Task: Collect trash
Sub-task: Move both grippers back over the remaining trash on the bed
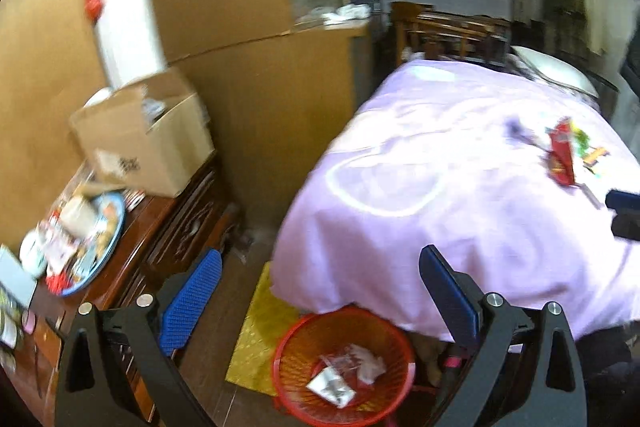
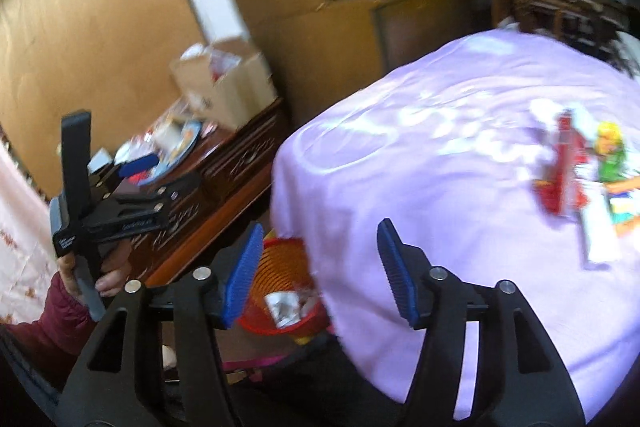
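Observation:
A red mesh wastebasket point(image 1: 344, 363) stands on the floor at the foot of the bed, with crumpled wrappers point(image 1: 344, 375) inside; it also shows in the right wrist view point(image 2: 280, 299). Several wrappers lie on the lilac bedspread, a red one point(image 1: 560, 151) among them; in the right wrist view they are a red one point(image 2: 560, 171), a green one point(image 2: 610, 155) and a white one point(image 2: 596, 231). My left gripper point(image 1: 320, 291) is open and empty above the basket. My right gripper point(image 2: 320, 267) is open and empty over the bed's edge.
The bed point(image 1: 460, 179) with the lilac spread fills the right. A dark wooden cabinet point(image 1: 168, 239) on the left carries a cardboard box point(image 1: 144, 139) and a cluttered blue plate point(image 1: 96, 239). A yellow mat point(image 1: 260, 339) lies beside the basket. Brown panel walls stand behind.

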Motion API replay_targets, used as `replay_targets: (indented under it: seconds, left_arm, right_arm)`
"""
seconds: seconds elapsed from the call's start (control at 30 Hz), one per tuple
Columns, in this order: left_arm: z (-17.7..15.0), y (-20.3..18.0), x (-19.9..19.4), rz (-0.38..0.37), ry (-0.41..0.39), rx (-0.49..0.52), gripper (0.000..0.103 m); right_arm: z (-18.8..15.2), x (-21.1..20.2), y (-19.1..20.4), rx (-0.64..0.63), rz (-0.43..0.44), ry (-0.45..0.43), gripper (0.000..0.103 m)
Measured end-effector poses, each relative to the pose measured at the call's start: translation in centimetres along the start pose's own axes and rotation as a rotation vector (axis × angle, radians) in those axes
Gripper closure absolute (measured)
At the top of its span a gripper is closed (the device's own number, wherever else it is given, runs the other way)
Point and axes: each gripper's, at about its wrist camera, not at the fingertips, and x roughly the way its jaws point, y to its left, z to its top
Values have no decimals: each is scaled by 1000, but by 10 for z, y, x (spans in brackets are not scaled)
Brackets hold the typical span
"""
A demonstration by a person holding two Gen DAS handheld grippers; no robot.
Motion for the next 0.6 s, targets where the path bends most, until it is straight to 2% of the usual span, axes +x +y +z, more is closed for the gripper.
replay_targets:
  seconds: [0.2, 0.33, 0.43, 0.6]
  left_arm:
    - [14, -73, -2, -58, 12, 120, 6]
    - [20, -121, 17, -105, 60, 173, 6]
    - [30, -156, 36, -149, 83, 192, 6]
    - [54, -211, 70, -238, 116, 198, 6]
  right_arm:
    - [-8, -41, -63, 89, -104, -97, 36]
    - [-20, -62, -123, 167, -234, -141, 34]
    - [-30, -66, -164, 226, -327, -149, 34]
    - [-42, -65, -218, 313, -425, -142, 34]
